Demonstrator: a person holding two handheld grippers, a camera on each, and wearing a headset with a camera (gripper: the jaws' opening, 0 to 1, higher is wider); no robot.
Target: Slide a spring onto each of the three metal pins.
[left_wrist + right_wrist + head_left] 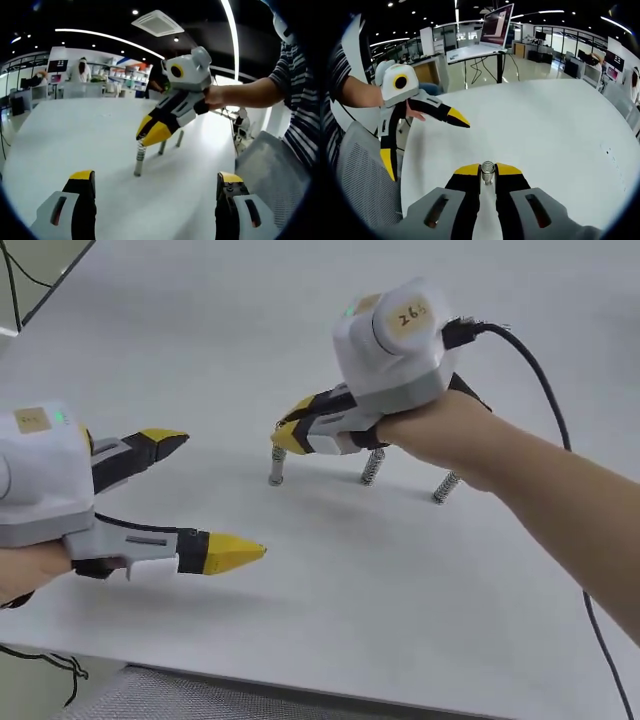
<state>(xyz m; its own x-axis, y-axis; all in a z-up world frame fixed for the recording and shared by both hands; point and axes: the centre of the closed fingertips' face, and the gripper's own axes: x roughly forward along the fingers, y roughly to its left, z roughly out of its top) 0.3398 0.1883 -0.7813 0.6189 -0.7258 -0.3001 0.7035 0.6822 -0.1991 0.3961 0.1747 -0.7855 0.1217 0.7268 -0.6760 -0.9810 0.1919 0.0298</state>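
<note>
Three metal pins stand in a row on the white table [400, 590]. The middle pin [371, 468] and the right pin [446, 486] each wear a spring. My right gripper [285, 436] is shut on a third spring [488, 172], held over the top of the left pin [276, 475]. In the left gripper view that spring [141, 147] sits on the upper end of the left pin [138, 165], under the right gripper [150, 132]. My left gripper [212, 496] hovers open and empty to the left of the pins, its jaws wide apart.
A black cable [545, 380] runs from the right gripper across the table's right side. The table's near edge [300, 680] lies below the left gripper. A grey mesh chair [360, 175] stands beside the table.
</note>
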